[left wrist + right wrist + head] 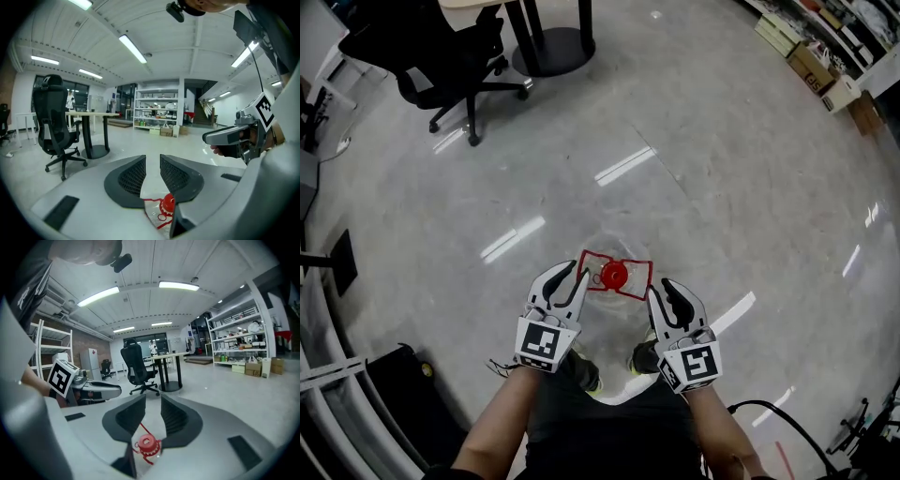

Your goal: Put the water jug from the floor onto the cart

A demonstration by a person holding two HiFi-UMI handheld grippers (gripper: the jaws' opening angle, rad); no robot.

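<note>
Water jug [615,314]: clear body, standing upright on the floor [722,169] right at the person's feet. Long axis vertical, red cap [615,275] on top.

Left claw [575,278]: jaws partly apart, a narrow gap, nothing between the pads. Sits just beside the cap on the person's left. In the left gripper view the claw [153,171] looks level across the room, and the cap [168,204] shows below the jaws, a little right of the gap.

Right claw [662,291]: jaws likewise partly apart, holding nothing. Sits just beside the cap on the right. In the right gripper view the cap [146,443] lies below the claw [153,413], a little left of the gap.

Key relation: the jug's neck stands between the two claws and beneath both. Neither is clearly nearer, so they flank it about evenly. Both point outward over the cap, not down at it.

Judgement: a grasp needs each claw to tip down and move inward toward the neck. The gaps look narrow for the jug's body.

No cart in any view.
</note>
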